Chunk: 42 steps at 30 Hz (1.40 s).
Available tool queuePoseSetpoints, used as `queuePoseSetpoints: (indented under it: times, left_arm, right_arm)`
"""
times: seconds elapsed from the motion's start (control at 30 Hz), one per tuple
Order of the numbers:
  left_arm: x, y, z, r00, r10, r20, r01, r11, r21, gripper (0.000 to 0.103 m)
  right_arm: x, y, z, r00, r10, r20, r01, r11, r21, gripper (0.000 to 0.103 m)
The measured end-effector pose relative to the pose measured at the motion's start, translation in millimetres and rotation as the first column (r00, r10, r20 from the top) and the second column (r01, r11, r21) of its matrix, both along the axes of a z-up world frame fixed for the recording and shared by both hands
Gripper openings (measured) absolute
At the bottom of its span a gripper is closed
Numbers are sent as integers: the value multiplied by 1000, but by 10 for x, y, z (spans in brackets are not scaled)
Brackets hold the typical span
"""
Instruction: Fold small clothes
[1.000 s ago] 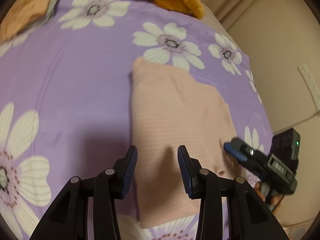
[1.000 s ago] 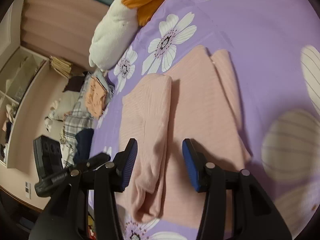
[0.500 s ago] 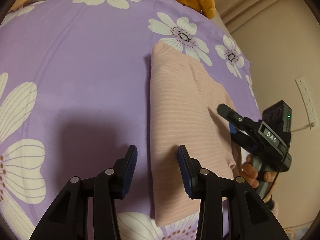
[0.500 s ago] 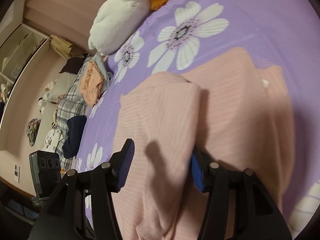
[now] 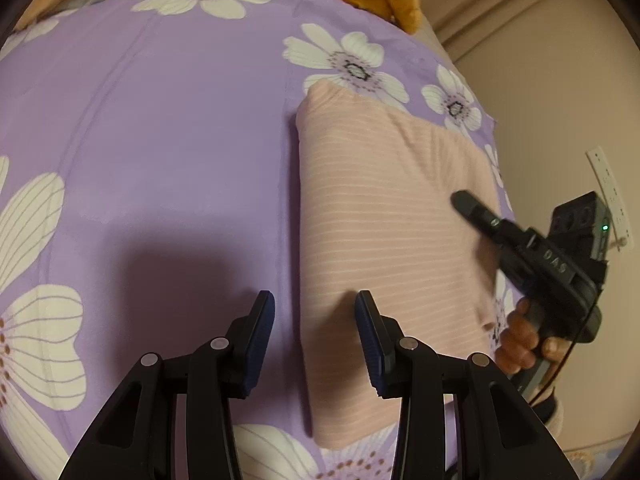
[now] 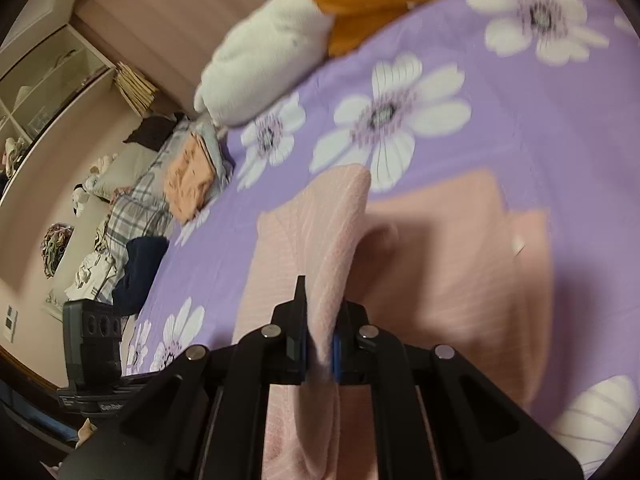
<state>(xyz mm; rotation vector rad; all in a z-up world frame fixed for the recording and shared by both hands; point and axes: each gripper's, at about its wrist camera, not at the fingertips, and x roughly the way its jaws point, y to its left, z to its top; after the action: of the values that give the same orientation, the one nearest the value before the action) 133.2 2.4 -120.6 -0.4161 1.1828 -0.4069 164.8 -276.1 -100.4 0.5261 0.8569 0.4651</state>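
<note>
The pink garment lies partly folded on the purple floral bedspread. The right gripper is clamped on its raised fold; the left gripper hovers at the garment's near edge, jaws apart, gripping nothing. The thin pinch might slip, dropping the fold crooked. "DAS" is printed on the right gripper's body.

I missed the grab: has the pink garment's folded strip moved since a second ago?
Yes. The right claw has pinched the strip and lifted it off the pink garment lying flat on the bedspread.
</note>
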Motion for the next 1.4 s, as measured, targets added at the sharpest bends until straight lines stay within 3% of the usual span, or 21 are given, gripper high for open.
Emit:
queuePoseSetpoints:
  times: [0.13,0.37,0.57,0.7,0.83,1.03,1.13,1.23,1.33,1.4]
  left_arm:
    - [3,-138,104,999,-40,31,40,999,4,39]
    - [58,-505,242,989,-124,85,123,992,11,39]
    - [82,-849,171,972,-219,90,215,975,52,39]
    - [104,-912,70,970,-232,69,227,971,79,39]
    - [124,-872,59,971,-230,61,226,972,64,39]
    - [126,-870,53,972,-230,54,227,972,64,39]
    - [129,-864,49,972,-230,53,227,972,63,39]
    - [142,-864,40,972,-229,53,226,972,60,39]
    - [148,-869,34,972,-229,55,225,972,63,39]
    - [137,-873,29,973,-225,58,221,973,68,39]
  right_arm:
    - [-36,-267,25,998,-64,4,64,997,-36,9]
    - [-54,-510,-356,990,-97,-104,92,994,-55,11]
    - [8,-636,-409,992,-83,-99,92,993,81,21]
    - [193,-693,-442,992,-62,-109,81,981,175,44]
    - [416,-768,-384,993,-82,-89,101,966,237,44]
    - [452,-1044,-76,985,-173,18,159,936,315,44]
    - [336,-1080,35,982,-185,28,171,949,263,44]
    - [122,-938,103,989,-145,33,140,983,118,42]
    - [-191,-713,112,996,-70,54,71,997,-14,28]
    - [-379,-603,87,998,-34,57,38,997,-61,25]
